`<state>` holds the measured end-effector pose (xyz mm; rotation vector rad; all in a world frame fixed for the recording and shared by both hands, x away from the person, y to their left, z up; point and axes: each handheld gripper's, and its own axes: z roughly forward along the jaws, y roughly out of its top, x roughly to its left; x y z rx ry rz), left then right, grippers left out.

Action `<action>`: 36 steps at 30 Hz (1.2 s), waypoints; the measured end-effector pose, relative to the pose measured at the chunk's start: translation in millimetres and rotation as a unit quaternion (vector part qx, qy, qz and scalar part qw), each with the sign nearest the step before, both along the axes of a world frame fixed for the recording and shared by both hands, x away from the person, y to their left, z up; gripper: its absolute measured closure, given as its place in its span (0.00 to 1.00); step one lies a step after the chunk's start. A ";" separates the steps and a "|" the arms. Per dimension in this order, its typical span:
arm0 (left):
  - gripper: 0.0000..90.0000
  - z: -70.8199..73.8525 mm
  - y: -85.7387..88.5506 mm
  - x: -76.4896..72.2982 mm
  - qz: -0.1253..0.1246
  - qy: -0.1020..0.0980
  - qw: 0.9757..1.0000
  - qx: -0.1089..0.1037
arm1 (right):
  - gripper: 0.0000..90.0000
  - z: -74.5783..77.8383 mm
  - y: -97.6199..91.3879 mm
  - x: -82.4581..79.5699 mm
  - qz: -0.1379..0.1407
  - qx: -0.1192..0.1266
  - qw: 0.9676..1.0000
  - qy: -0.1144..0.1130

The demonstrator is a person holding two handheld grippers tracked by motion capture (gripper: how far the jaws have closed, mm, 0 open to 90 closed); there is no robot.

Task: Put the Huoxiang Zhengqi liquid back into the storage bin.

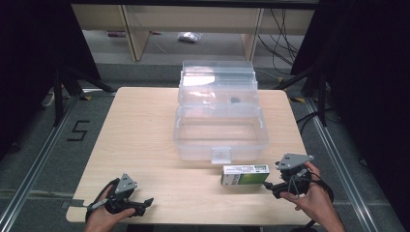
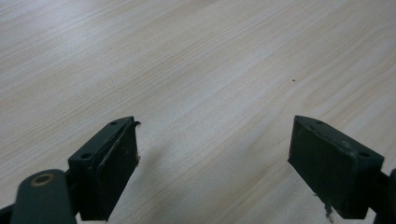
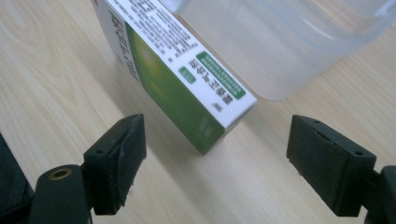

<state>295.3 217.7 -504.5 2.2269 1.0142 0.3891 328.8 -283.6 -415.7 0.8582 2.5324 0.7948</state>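
We're at the approach step: right gripper (image 1: 276, 186) sits at the near right of the table (image 1: 140, 125), lined up on the right end of the green and white box (image 1: 245, 175), jaws spread wide, nothing between them yet. In the right gripper view the box (image 3: 180, 81) end pokes toward the gap between our two pads, just short of them, so no grasp so far. The box lies flat on the wood, just near of the clear plastic bin (image 1: 220, 128), close to its front latch tab (image 1: 221, 154), apart from the wall as far as we can tell. The bin is open, its lid (image 1: 217, 79) tipped back on the far side, the main tub looks empty apart from a small dark thing we can't identify up in the lid area.

Left gripper (image 1: 145, 203) is parked at the near left, well apart from the box, jaws released; the left gripper view gives bare tabletop (image 2: 196, 70) between its pads.

Our read of the work: pick the box and drop it in the bin. Next move calls for pushing the right gripper forward so the pads straddle the box's narrow end, then closing squarely. The box end sits skewed to the jaws, so we'd turn the hand a little first, or it could twist or skid toward the bin.
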 end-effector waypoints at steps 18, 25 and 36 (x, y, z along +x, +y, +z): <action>0.17 0.0 0.0 0.2 0.000 0.000 1.000 0.000 | 0.24 11.3 23.5 14.3 0.049 -0.016 0.999 0.001; 0.17 -0.1 0.1 0.2 -0.001 0.001 1.000 0.000 | 0.24 11.6 38.2 24.2 0.078 -0.033 0.996 0.007; 0.17 0.0 0.1 0.2 0.000 0.001 1.000 -0.001 | 0.26 9.1 60.8 38.1 0.108 -0.071 0.991 0.044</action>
